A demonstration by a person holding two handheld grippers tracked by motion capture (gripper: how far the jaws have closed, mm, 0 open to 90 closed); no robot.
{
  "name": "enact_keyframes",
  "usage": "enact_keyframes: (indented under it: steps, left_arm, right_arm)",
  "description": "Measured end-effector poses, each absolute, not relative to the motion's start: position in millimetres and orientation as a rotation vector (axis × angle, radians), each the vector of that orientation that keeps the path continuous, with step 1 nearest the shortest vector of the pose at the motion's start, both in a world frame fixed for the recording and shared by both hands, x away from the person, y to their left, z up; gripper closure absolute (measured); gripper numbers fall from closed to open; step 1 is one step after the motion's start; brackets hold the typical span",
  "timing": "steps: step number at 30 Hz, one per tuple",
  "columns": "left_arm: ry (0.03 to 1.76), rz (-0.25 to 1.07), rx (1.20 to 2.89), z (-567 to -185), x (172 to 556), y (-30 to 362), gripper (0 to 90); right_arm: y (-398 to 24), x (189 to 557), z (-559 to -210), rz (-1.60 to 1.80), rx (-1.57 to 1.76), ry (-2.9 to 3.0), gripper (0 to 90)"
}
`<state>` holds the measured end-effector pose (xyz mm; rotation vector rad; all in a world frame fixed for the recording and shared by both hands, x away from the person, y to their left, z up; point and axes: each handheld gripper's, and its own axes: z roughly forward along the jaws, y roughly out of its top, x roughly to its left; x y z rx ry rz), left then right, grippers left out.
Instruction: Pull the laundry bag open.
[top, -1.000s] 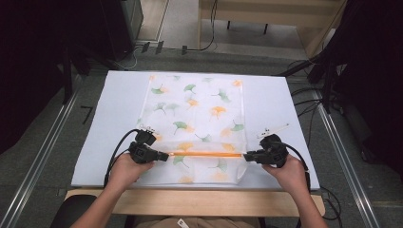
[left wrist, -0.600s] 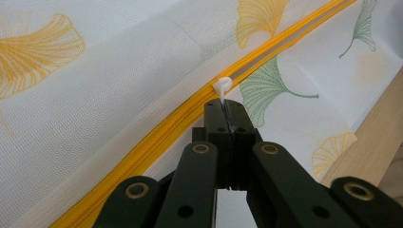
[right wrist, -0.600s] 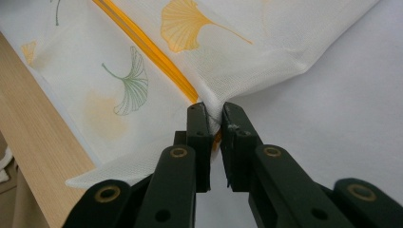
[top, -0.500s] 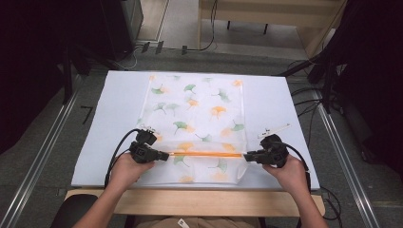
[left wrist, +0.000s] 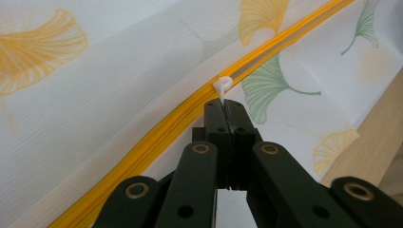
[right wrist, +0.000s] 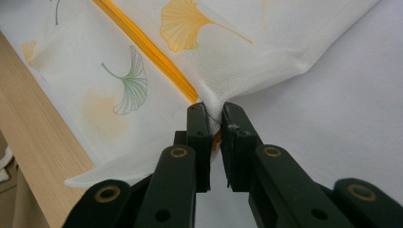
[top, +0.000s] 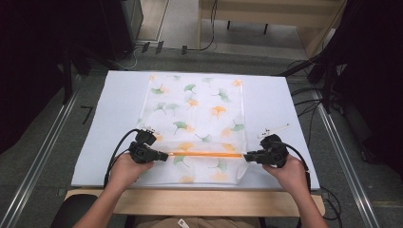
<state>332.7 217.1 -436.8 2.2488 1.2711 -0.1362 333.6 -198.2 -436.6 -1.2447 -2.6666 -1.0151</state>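
Mesh bag [top: 195, 114] w/ ginkgo-leaf print, left gripper [left wrist: 227, 110] pinching zipper pull [left wrist: 222, 86], right gripper [right wrist: 215, 118] pinching bag's edge

White mat [top: 119, 102] bare beside mesh bag [top: 197, 107], nothing standing upright

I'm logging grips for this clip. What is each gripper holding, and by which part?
Left gripper pinches the white zipper pull of the mesh bag; right gripper clamps the bag's corner at the zipper's other end.

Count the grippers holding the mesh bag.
2: left gripper shut on the white zipper pull; right gripper pinches the bag's opposite zipper end.
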Motion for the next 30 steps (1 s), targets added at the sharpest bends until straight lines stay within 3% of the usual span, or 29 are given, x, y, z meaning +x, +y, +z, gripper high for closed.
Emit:
enact_keyframes:
  steps: [9,30]
  left_arm:
    - [1.302,-0.067,2.263,-431,325,235,90.0]
    - [1.35,-0.133,2.205,-436,328,244,90.0]
  right_arm:
    - [-198,334,-437,-1.007,-1.245,-2.674,84.8]
    - [-196,335,-439,-0.978,-1.233,-2.684,84.8]
